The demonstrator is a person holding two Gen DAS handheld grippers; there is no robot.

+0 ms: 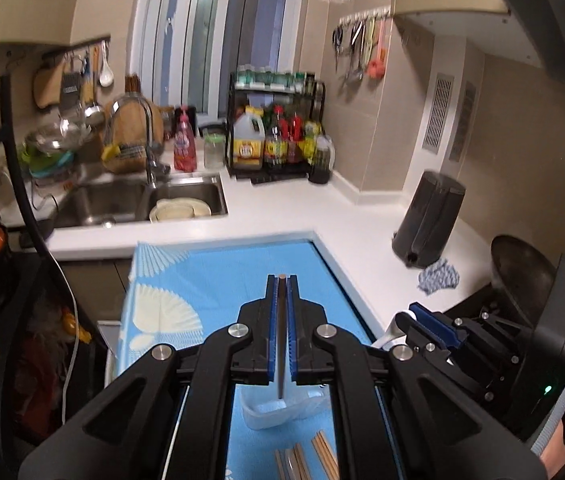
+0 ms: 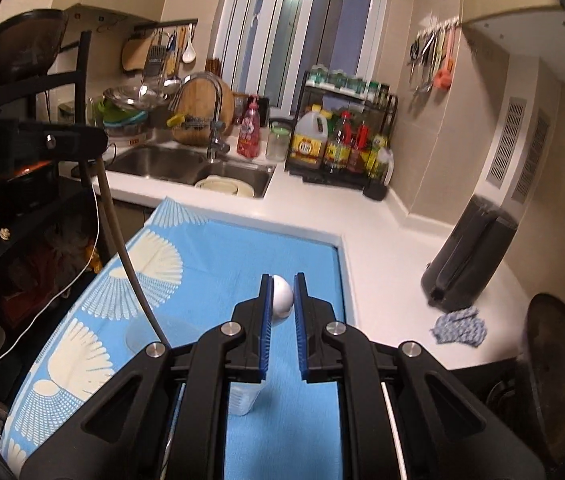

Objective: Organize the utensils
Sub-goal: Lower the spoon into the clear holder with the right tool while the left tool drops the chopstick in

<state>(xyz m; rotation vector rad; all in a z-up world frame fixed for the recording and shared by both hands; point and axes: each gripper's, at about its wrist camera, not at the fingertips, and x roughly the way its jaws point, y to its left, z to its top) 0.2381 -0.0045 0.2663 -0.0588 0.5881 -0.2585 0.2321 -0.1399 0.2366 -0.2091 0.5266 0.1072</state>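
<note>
Left wrist view: my left gripper [image 1: 282, 280] has its blue pads pressed together on a thin brown chopstick [image 1: 281, 336], round end showing at the tips, shaft running straight back between the pads. It is slender, dark wood, and held above the table. Below the jaws I see a clear plastic container [image 1: 278, 412] on the blue tablecloth [image 1: 226, 276], and nearer me a loose group of wooden chopsticks [image 1: 310, 458] lying flat; I count about five, though blur and the frame edge prevent a firm count. At the right of this view my right gripper [image 1: 416, 320] appears side-on.

In the right wrist view the right gripper [image 2: 282, 294] is clamped on one white spoon [image 2: 282, 300], its rounded, glossy bowl bulging between the blue pads at their far end; the handle is hidden. One clear container [image 2: 244, 398] sits below it on the cloth.

Farther out: a white counter [image 2: 386, 264], one black upright appliance [image 2: 466, 252], one crumpled blue-white cloth [image 2: 458, 330], a double sink [image 2: 198, 168] at far left.
</note>
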